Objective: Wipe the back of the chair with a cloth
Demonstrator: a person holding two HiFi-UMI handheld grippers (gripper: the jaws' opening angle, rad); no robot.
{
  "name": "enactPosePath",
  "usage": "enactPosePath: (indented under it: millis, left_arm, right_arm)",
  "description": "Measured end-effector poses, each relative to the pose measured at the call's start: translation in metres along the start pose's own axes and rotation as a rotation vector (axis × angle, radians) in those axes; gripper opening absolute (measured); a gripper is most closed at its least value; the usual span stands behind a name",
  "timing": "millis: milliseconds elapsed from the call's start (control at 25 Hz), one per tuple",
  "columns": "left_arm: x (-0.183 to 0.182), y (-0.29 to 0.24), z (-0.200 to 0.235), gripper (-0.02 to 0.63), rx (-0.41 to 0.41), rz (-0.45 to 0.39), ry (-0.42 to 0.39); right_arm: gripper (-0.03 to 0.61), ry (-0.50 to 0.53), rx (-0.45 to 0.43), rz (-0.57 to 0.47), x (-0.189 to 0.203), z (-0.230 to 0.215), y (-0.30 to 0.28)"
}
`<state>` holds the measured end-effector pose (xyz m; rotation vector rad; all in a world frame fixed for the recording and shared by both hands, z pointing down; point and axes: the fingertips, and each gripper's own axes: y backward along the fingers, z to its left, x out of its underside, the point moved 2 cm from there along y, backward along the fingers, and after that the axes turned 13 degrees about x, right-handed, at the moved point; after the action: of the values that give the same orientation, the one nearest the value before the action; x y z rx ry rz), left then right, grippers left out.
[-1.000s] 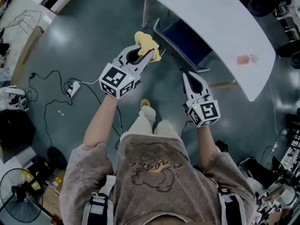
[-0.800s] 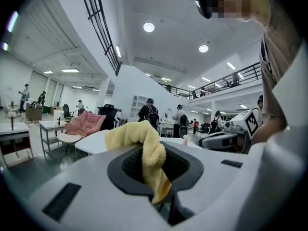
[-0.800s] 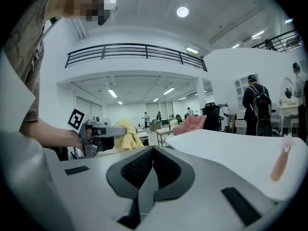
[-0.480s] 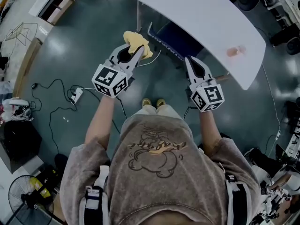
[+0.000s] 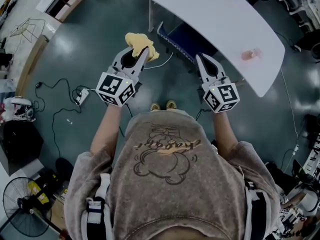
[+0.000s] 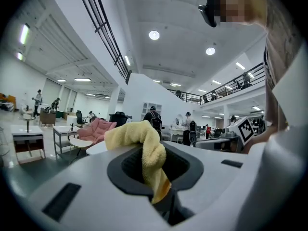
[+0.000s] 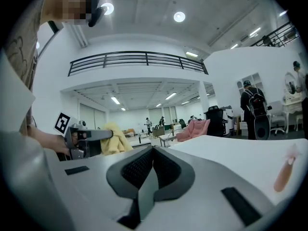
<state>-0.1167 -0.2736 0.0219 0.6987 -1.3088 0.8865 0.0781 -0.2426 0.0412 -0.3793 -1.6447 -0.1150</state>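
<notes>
The yellow cloth (image 5: 140,44) is clamped in the left gripper (image 5: 141,53) and bunches out past its tips, just beside the blue chair (image 5: 195,43) tucked under the white surface (image 5: 220,14). The right gripper (image 5: 201,60) is closed and empty, near the chair; both forearms reach forward

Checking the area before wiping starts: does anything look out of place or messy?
A black cable with a power strip sprawls loose across the floor, left of the person's feet. Otherwise nothing stands out: the yellow cloth is clamped in the left hand-held gripper.
</notes>
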Motion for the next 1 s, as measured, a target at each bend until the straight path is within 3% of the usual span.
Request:
enactPosePath:
  millis: [320, 560, 1000]
  left_arm:
    - [0.033, 0.016, -0.009, 0.063, -0.104, -0.006, 0.026]
    - [0.051, 0.017, -0.020, 0.063, -0.139, -0.029, 0.030]
    - [0.048, 0.029, -0.020, 0.063, -0.170, -0.027, 0.001]
  right_arm:
    - [0.025, -0.045, 0.063, 0.016, 0.025, -0.015, 0.010]
    - [0.025, -0.031, 0.045, 0.003, 0.040, -0.010, 0.011]
    - [0.025, -0.014, 0.026, -0.012, 0.036, -0.003, 0.009]
